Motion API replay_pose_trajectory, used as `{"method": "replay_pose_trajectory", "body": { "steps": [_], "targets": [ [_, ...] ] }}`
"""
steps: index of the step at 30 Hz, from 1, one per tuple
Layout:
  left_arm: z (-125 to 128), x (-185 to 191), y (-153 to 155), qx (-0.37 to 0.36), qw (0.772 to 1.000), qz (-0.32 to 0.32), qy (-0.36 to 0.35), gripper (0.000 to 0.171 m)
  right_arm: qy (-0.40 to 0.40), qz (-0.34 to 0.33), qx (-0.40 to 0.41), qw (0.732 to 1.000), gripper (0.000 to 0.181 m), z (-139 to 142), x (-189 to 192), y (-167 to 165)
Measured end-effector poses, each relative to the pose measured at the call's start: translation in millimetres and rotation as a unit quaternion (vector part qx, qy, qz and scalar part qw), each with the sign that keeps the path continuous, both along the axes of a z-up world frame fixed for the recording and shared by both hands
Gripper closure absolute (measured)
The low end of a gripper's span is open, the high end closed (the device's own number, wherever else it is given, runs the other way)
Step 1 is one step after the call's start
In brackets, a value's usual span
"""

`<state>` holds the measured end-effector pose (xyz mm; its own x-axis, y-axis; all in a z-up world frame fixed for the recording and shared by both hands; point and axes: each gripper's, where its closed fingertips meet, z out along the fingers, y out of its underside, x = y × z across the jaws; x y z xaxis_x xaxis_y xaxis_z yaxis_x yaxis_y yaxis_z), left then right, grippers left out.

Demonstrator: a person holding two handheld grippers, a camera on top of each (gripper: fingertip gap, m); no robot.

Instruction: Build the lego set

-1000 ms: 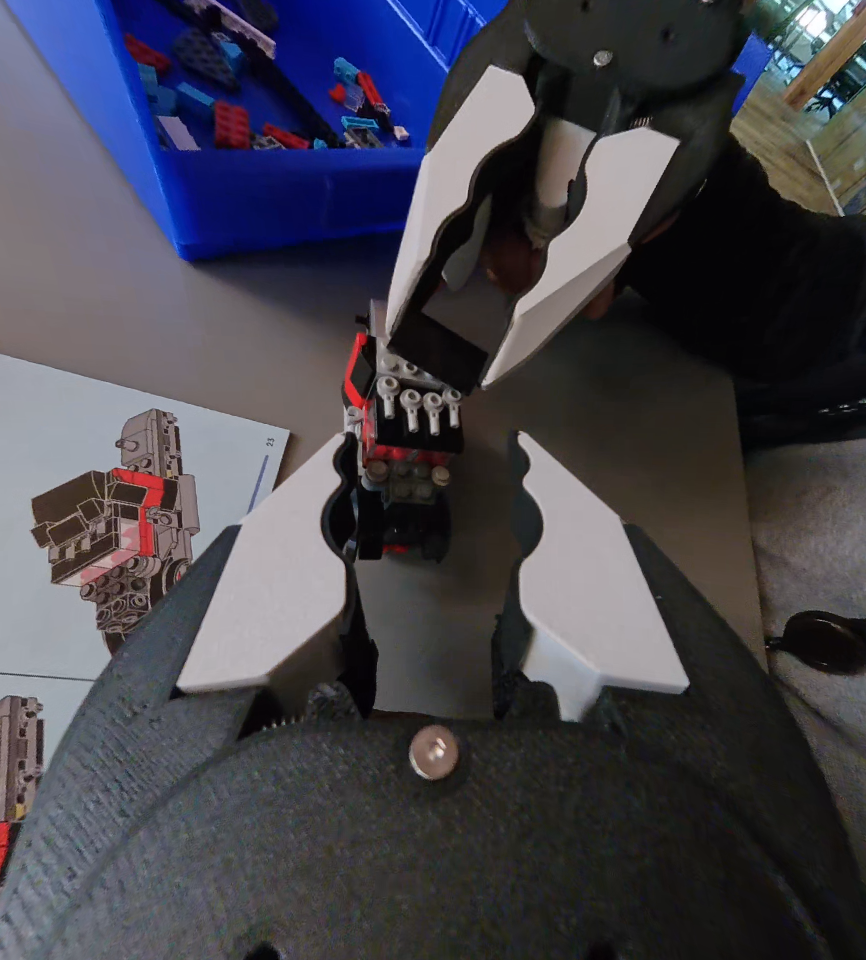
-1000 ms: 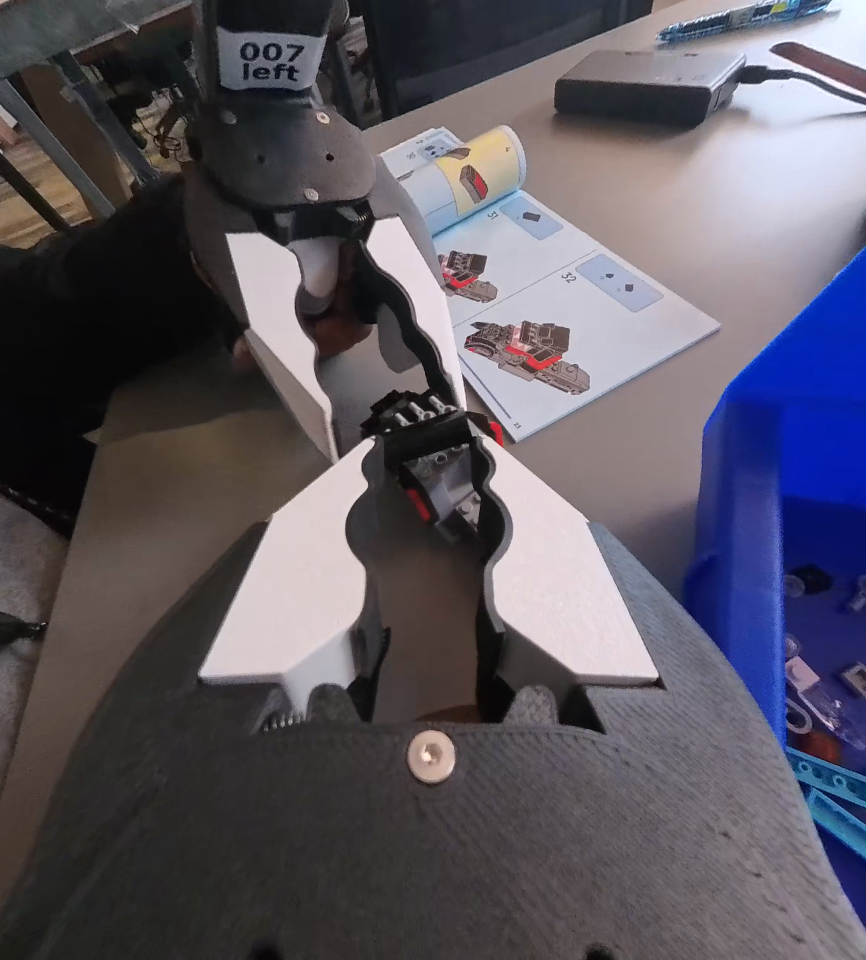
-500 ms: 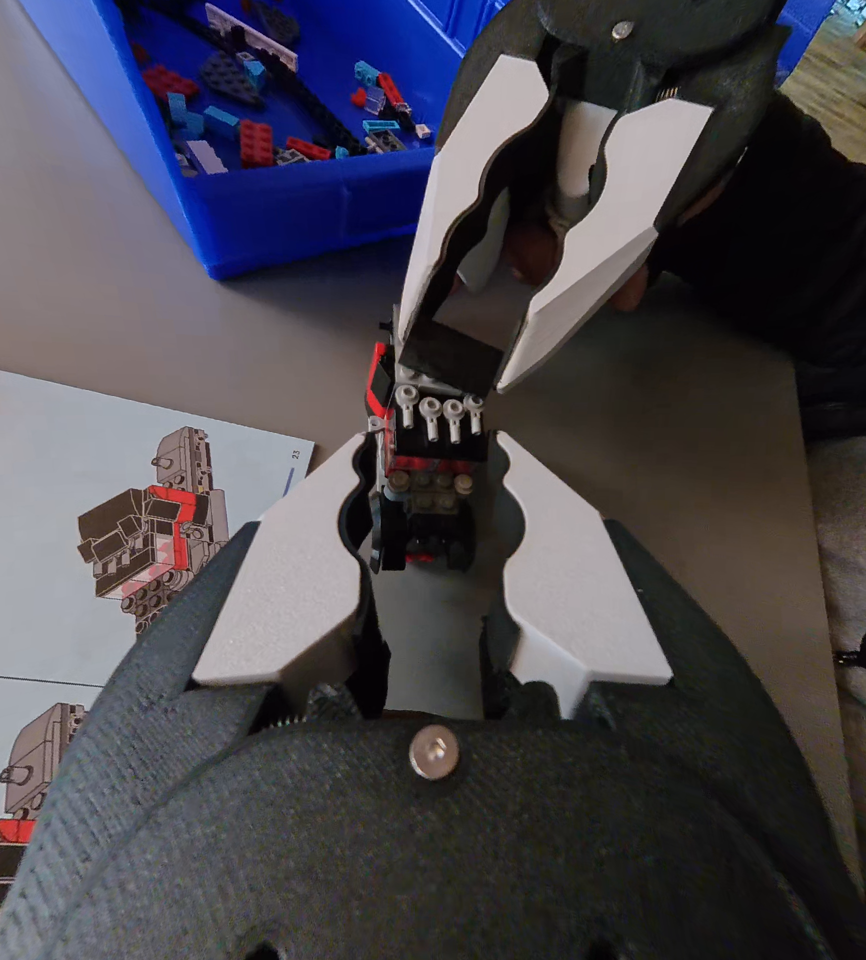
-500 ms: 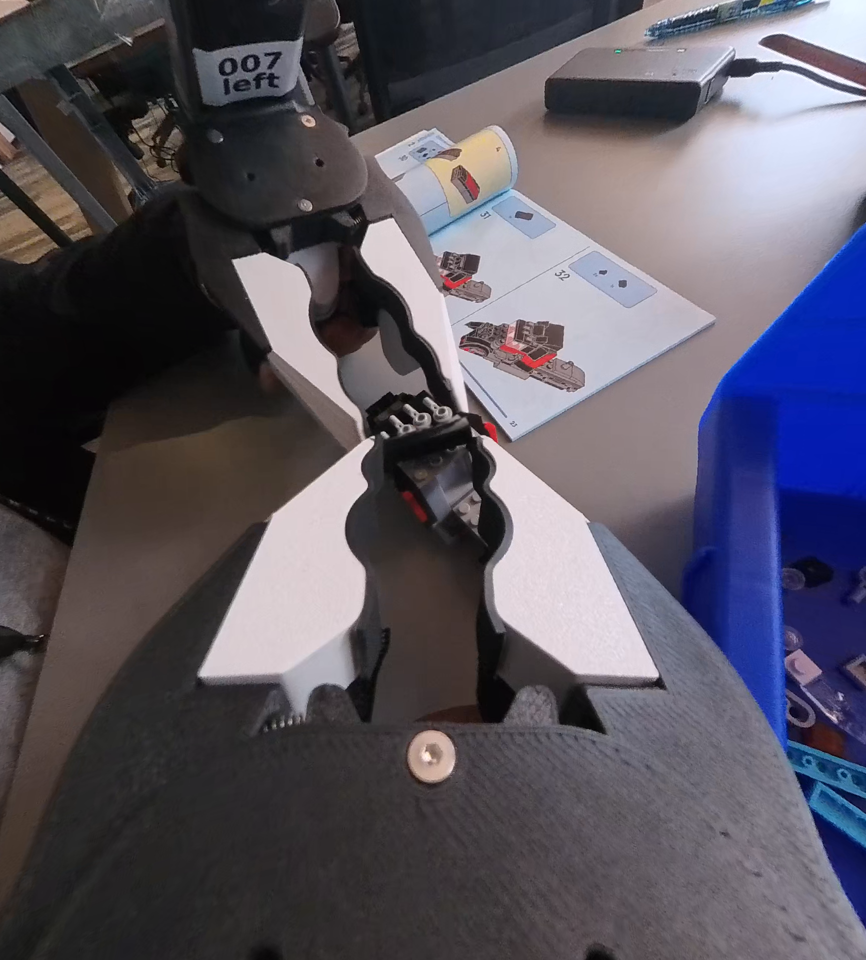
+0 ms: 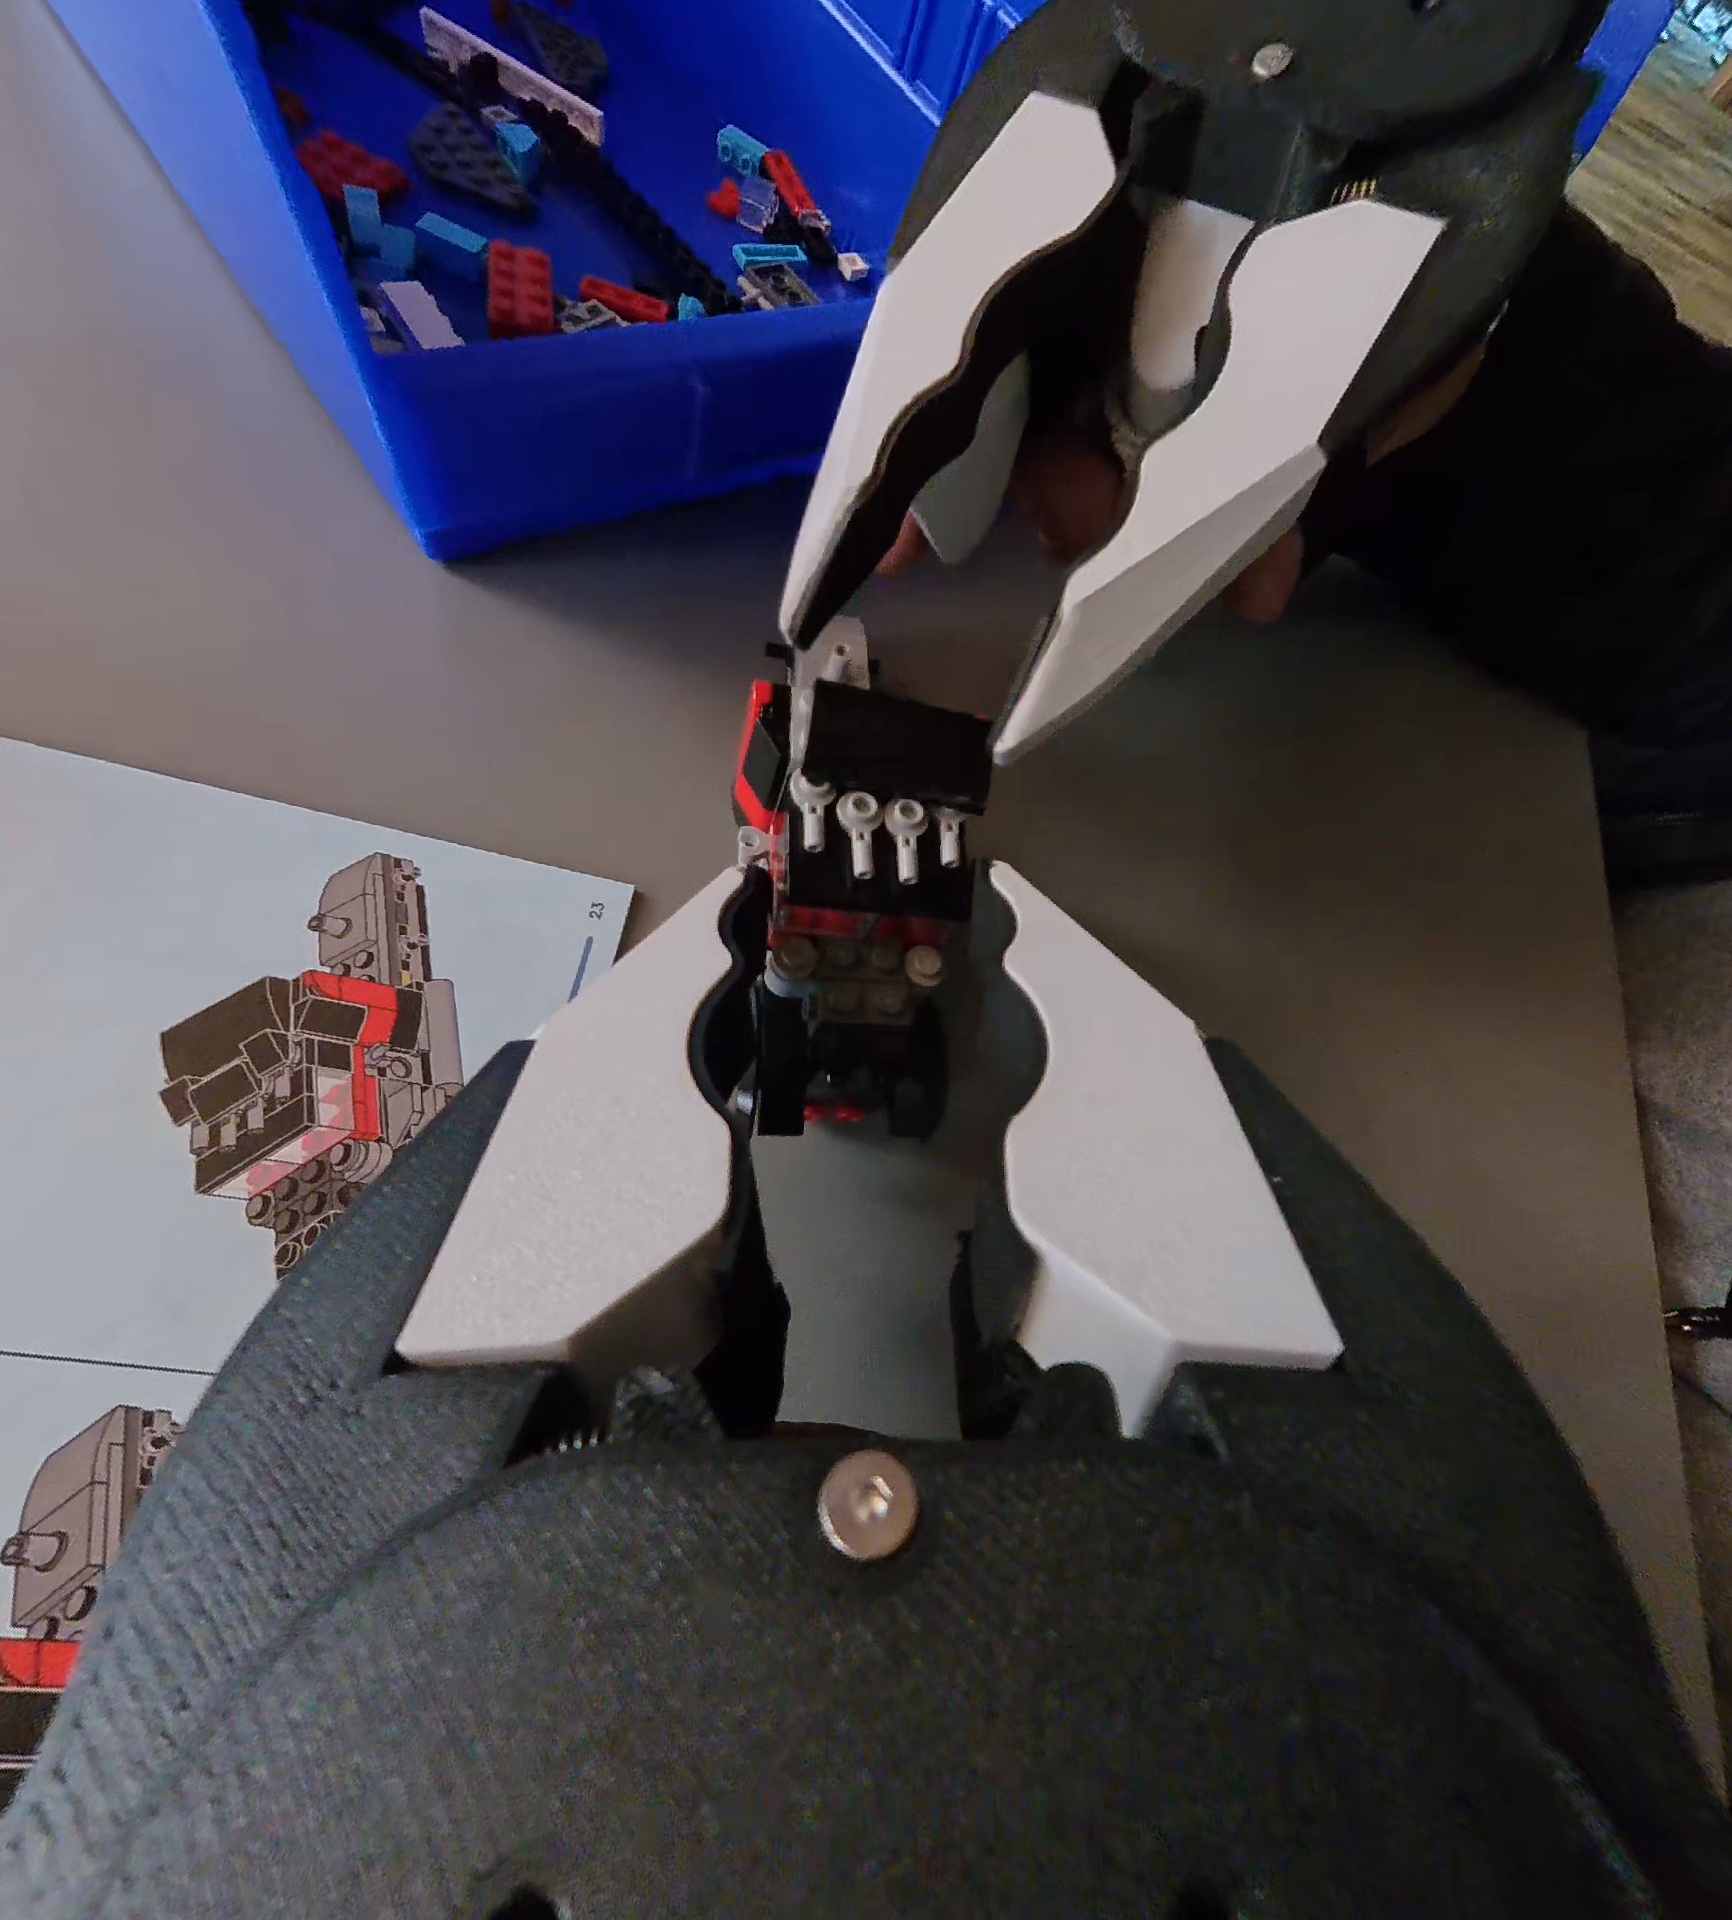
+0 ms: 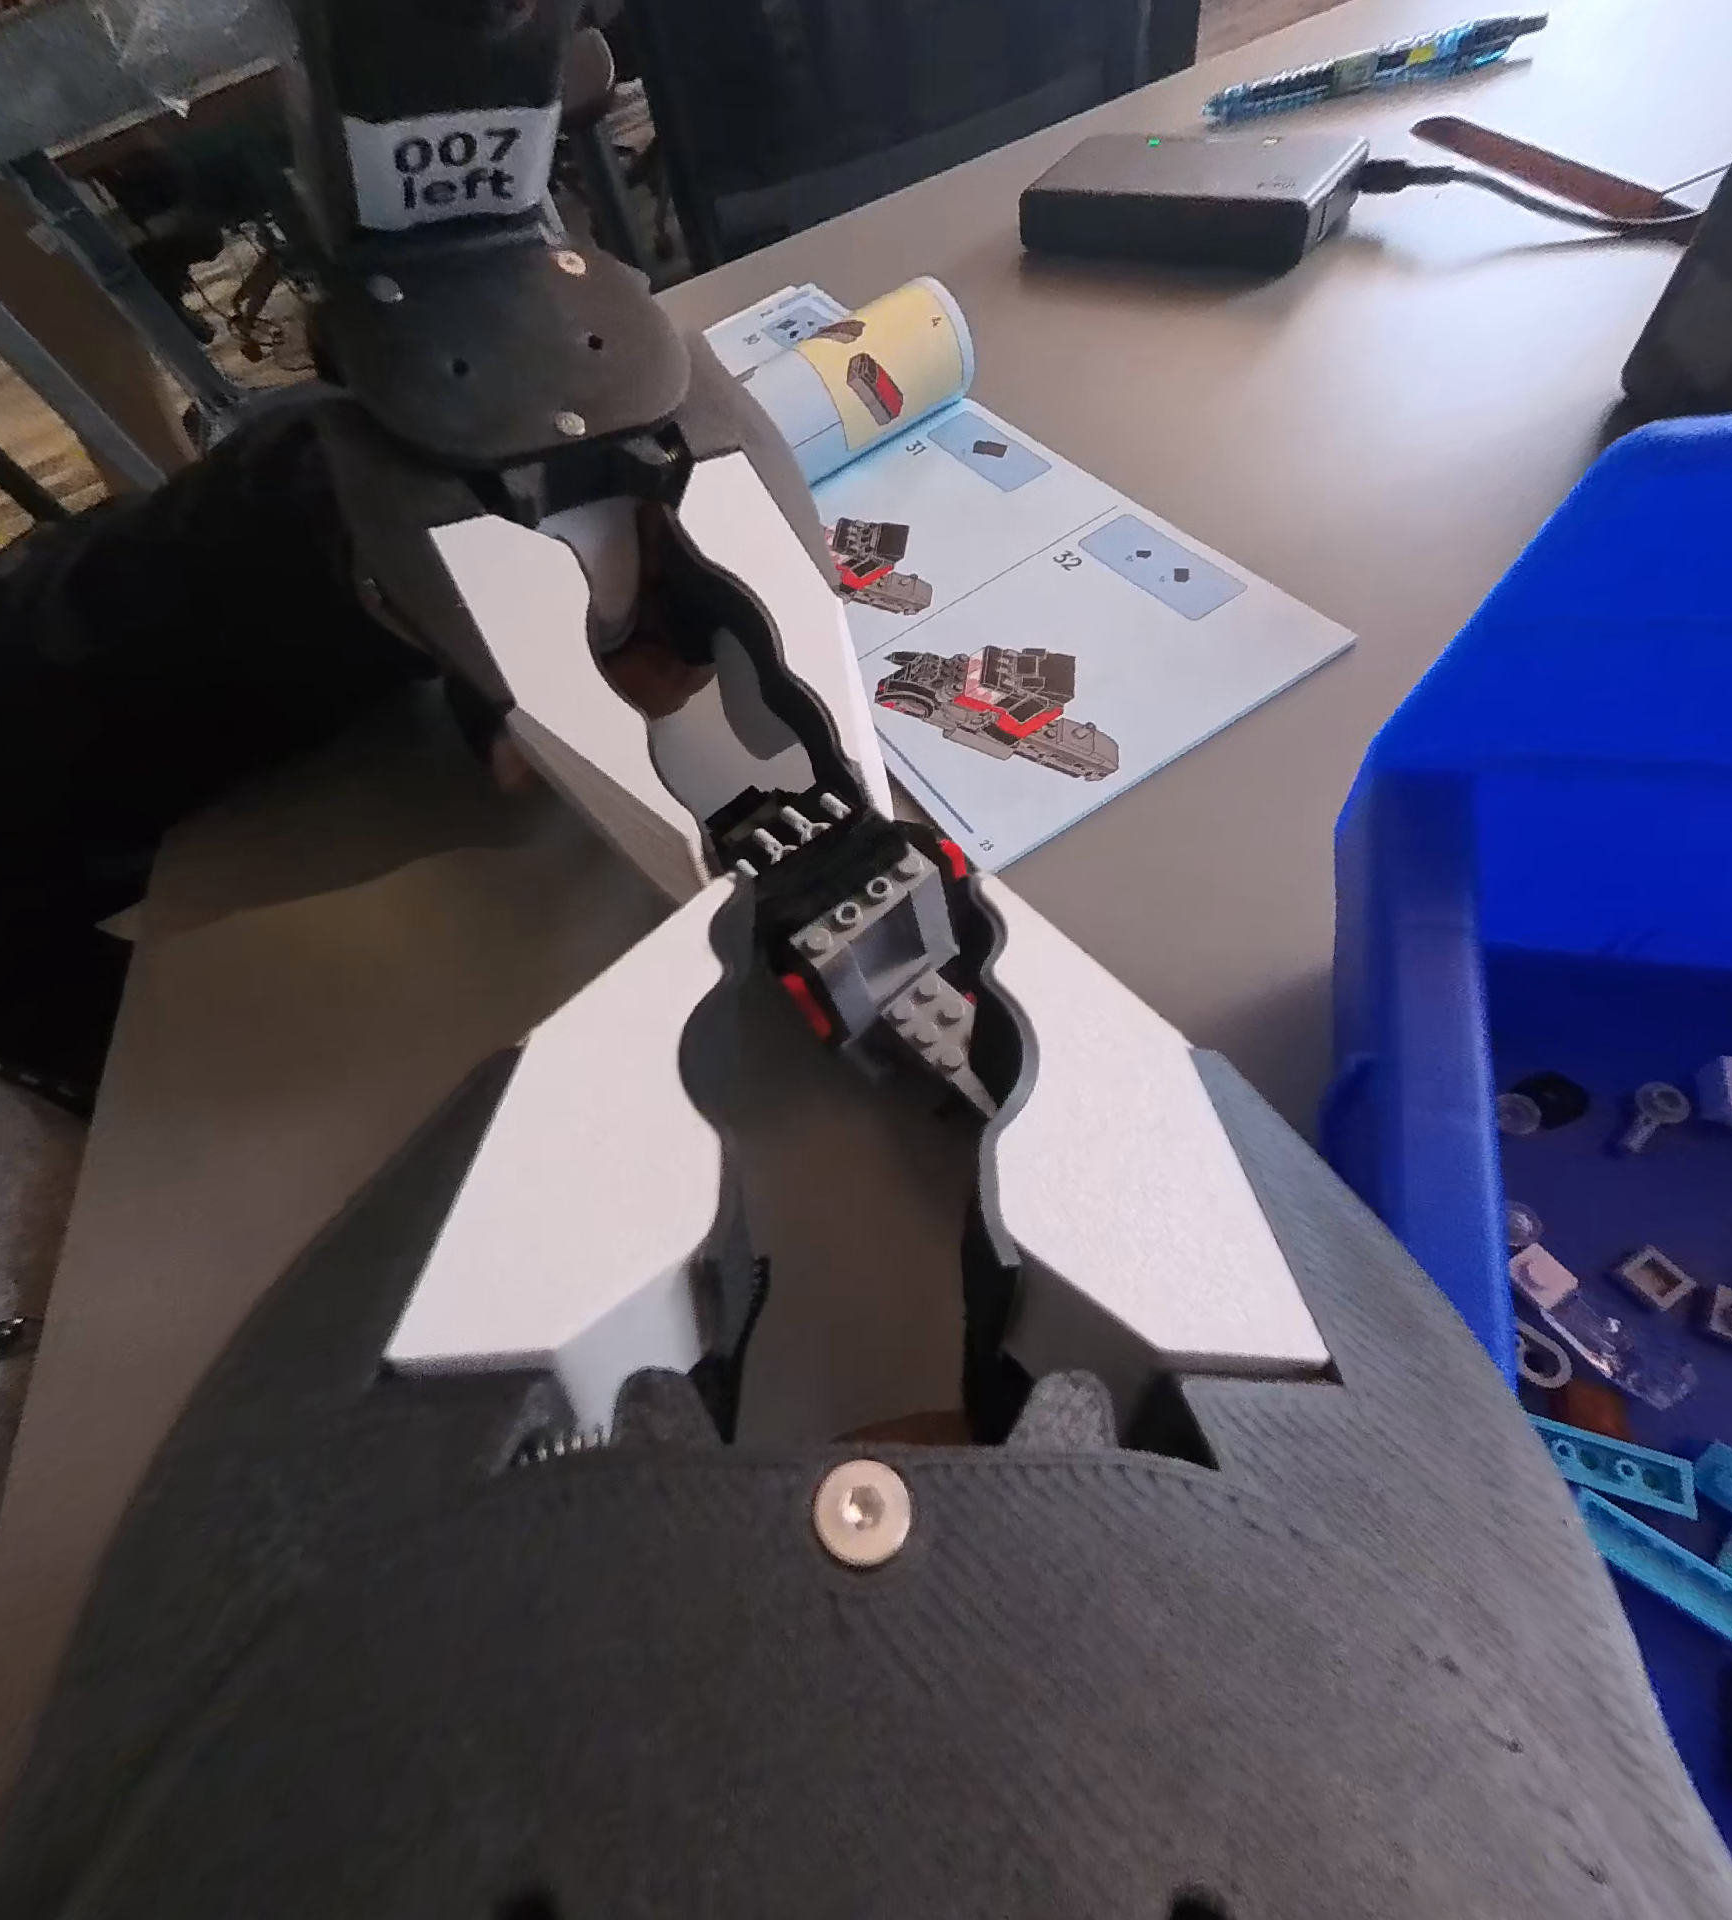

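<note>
A small black, red and grey lego model point(image 5: 872, 862) is held above the grey table between my two grippers. My left gripper point(image 5: 864, 878) is shut on its near end, with one finger against each side. My right gripper point(image 5: 893, 691) comes in from the far side with its tips at the model's black top block. In the right wrist view the model point(image 6: 872, 956) fills the gap between the right gripper's point(image 6: 857, 883) fingers, grey studded part towards the camera. The left gripper point(image 6: 784, 842) meets it from the opposite side. A person's dark sleeves are behind both grippers.
A blue bin point(image 5: 581, 436) of several loose bricks stands on the table beyond the model; its wall point(image 6: 1413, 935) shows at the right. An open instruction booklet point(image 5: 218, 935) lies to the left. A black box point(image 6: 1184, 192) with a cable sits at the far table edge. The grippers are tip to tip, or close to it.
My left gripper, wide open a second ago, has closed onto the model's near end. The right gripper has kept its hold on the far end and drawn back slightly.
</note>
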<state>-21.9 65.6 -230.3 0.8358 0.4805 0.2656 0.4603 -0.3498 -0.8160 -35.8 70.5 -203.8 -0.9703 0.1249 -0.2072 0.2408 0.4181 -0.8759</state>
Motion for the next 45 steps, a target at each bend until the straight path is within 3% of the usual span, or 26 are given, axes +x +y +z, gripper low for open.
{"method": "replay_pose_trajectory", "body": {
  "steps": [14, 21, 36, 45],
  "targets": [
    [0.3, -1.0, -0.5, 0.006, 1.000, 0.002, -0.005, 0.132, 0.026, 0.024, -0.029, 0.999, 0.135, 4.8, 7.3, -12.2],
    [0.4, -1.1, -0.6, 0.006, 1.000, 0.002, -0.005, 0.132, 0.053, 0.015, -0.012, 0.998, 0.145, -2.5, 5.1, -16.5],
    [1.2, -1.1, -0.7, 0.010, 1.000, 0.002, -0.008, 0.132, 0.027, -0.011, -0.011, 0.999, 0.153, -2.8, -5.4, -10.3],
    [1.6, -1.1, -0.9, 0.010, 1.000, 0.002, -0.006, 0.133, 0.019, -0.014, -0.023, 0.999, 0.144, 1.7, -5.5, -6.0]
  ]
}}
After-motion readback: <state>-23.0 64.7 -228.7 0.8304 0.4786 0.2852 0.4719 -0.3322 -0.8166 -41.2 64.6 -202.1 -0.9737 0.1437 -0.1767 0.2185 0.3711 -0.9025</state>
